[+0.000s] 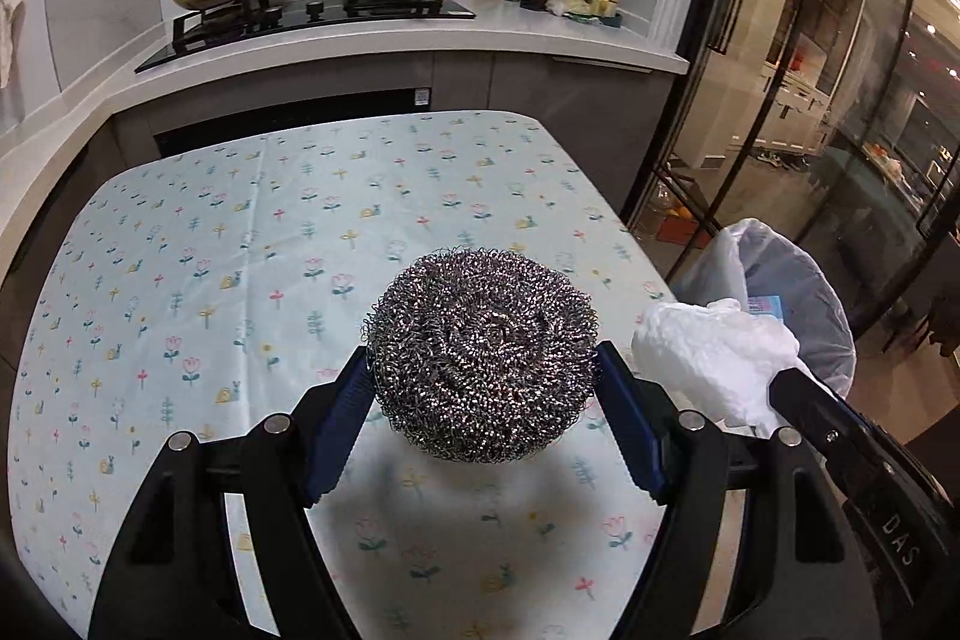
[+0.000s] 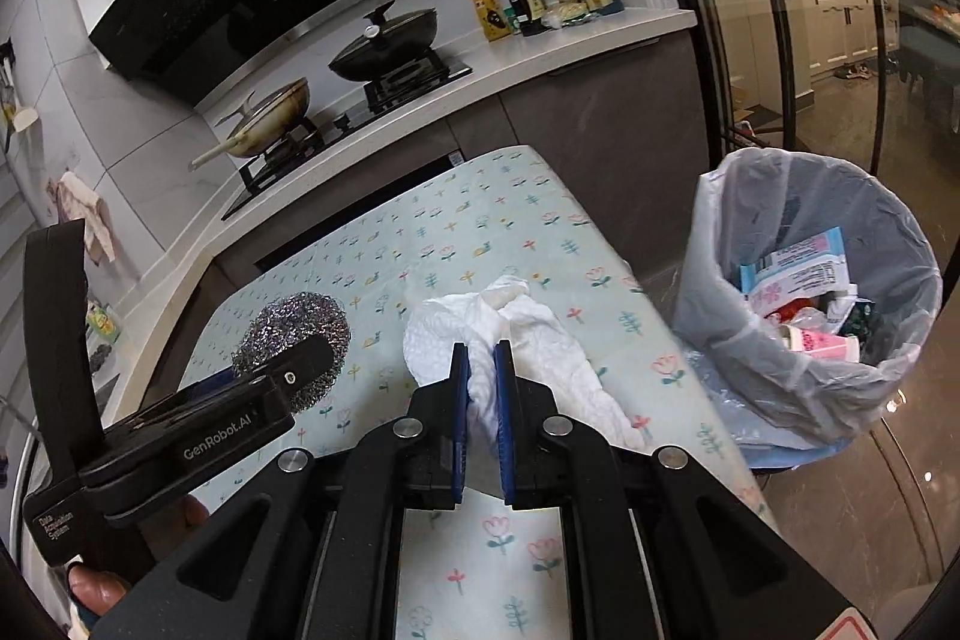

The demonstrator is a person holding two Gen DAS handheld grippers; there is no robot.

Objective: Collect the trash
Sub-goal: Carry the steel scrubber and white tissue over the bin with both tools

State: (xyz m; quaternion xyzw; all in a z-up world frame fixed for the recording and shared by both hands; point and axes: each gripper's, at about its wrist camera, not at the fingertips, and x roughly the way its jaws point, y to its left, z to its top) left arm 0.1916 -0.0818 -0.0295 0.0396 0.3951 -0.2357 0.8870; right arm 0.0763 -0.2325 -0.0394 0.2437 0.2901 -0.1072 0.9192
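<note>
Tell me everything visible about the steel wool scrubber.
The scrubber is a round, domed ball of coiled silvery wire, spiralling toward its centre, loose curls at the rim. It looks intact and springy. The left gripper holds it by its sides between blue pads, jaws wide, above the floral tablecloth, where its shadow falls. Beside it hangs the crumpled white tissue; whether they touch is unclear.

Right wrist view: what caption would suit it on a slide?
Right gripper clamps a crumpled white tissue over the floral tablecloth, beside the lined trash bin.

Round steel-wool scourer point(image 1: 483, 355) and crumpled white tissue point(image 2: 522, 340), both aloft above table
</note>
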